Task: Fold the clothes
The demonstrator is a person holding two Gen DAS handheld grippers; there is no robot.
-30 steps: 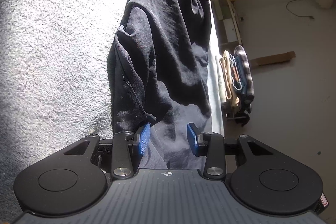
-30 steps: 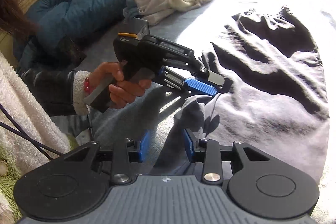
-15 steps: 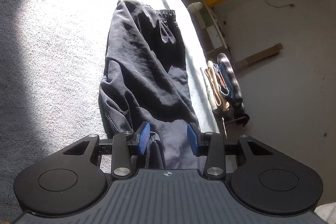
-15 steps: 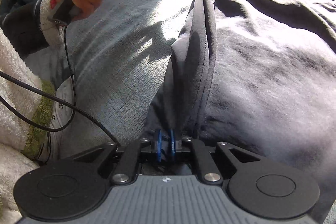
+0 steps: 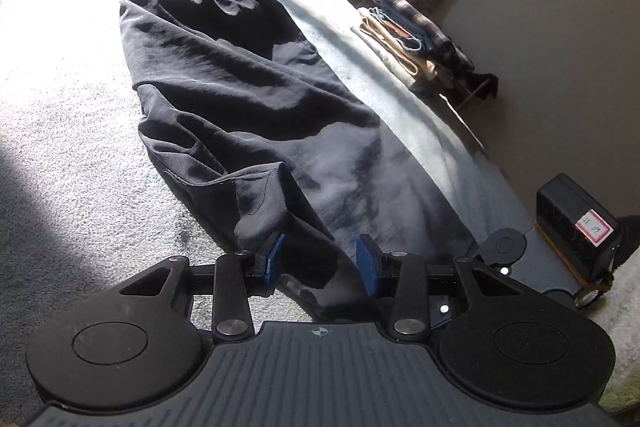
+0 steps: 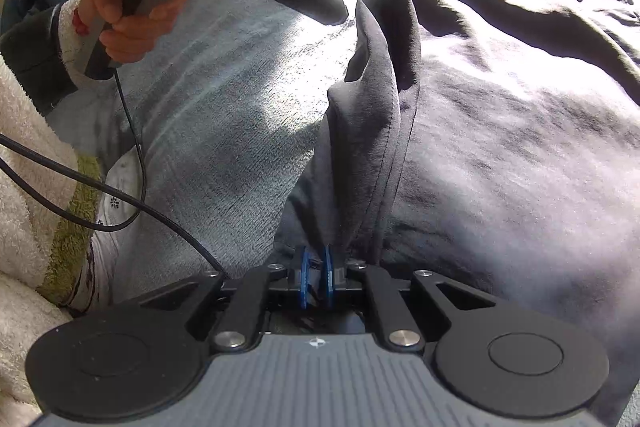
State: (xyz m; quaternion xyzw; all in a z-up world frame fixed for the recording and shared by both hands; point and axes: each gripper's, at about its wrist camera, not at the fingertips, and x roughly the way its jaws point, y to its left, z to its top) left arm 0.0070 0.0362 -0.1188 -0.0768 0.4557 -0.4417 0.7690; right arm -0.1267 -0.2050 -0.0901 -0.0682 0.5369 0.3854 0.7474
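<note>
Biggest risk from here: my left gripper point(image 5: 320, 261) has its blue pads parted, with the hem end of the dark charcoal soft-fabric trousers point(image 5: 248, 99) lying loose between them but not pinched. If I lift now, only one corner rises and the leg will twist or drag across the pale grey fleece bed cover point(image 5: 60, 99). Closing too shallow would catch one layer only, since the hem looks doubled and rumpled there.

Second risk: my right gripper point(image 6: 316, 281) is clamped hard on a narrow bunched ridge of the same trousers point(image 6: 500, 155). The grip sits on a small bite near the stitched edge, so a sharp pull could slip it out. In the right wrist view the cloth stands up in a taut fold running toward the left tool's nose, so tension is already in the fabric.

Third: the black cable point(image 6: 132, 155) hanging from the left tool loops low over the cover near my right gripper; it may snag.

Pose. Left hand point(image 6: 128, 27) wraps the pistol handle, tool pitched nose-down toward the hem. Right gripper lies low, almost on the cover, pointing along the leg.

The trousers lie lengthwise on the bed, elastic waistband at the far end, near the bed's edge. A stack of folded cloths point(image 5: 412, 43) sits off the bed on the floor side.
</note>
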